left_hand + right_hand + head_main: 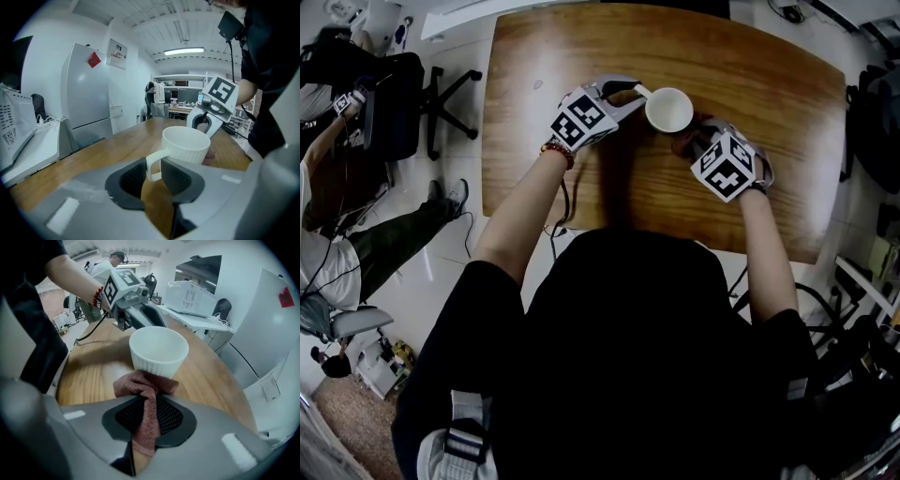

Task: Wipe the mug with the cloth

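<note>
A white ribbed mug (669,110) stands upright on the wooden table (769,150). My left gripper (630,91) is shut on the mug's handle (153,165), seen in the left gripper view with the mug (186,144) just beyond the jaws. My right gripper (698,141) is shut on a reddish-brown cloth (146,404), whose bunched end presses against the lower side of the mug (158,351). In the head view the cloth (686,139) shows only as a dark patch beside the mug.
A black office chair (412,98) and a seated person (356,234) are left of the table. White appliances (192,297) sit on a counter beyond the table's far side. Bare wood lies around the mug.
</note>
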Available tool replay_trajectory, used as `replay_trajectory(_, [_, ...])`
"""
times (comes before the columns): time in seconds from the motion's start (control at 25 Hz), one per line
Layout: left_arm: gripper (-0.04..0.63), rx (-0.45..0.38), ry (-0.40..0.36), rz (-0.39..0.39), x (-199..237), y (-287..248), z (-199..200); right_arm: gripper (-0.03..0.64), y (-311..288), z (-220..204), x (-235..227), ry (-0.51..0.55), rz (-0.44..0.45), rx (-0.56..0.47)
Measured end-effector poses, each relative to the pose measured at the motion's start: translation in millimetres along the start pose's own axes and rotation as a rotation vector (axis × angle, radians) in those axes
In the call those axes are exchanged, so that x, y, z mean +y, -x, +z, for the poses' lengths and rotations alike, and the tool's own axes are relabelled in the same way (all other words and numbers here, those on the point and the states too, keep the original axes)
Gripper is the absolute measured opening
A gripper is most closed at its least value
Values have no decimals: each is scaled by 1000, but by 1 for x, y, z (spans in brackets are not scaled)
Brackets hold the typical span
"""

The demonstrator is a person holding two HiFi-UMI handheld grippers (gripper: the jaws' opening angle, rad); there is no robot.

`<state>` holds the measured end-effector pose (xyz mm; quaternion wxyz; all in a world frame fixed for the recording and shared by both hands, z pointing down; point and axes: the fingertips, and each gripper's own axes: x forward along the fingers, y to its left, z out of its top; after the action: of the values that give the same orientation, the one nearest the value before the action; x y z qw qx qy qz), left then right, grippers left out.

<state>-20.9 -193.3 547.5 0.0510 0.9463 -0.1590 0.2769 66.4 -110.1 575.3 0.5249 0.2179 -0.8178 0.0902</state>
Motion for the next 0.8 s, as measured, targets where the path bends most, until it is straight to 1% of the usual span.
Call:
replay_trajectory(0.12, [95,-5,-9,-12,-2,-2,2,66,19,2,-18,-9,-46,-25])
replay_trajectory(0.2, [95,-9,-8,-10,-1,-3,2,66,31,5,-36,-9,-91,-45])
replay_trajectory(0.28, [95,-12,-6,-7,-1,-4,3,66,37,10,-51,-1,-116,-64])
replay_trajectory(0.52, [95,-21,5,-15,0,-4,3,64,19,14,-51,83,-108,-32])
replay_trajectory(0.8, [96,-18,-4,-27,-1,-4,2,66,-2,4,-35,79,-73,-17])
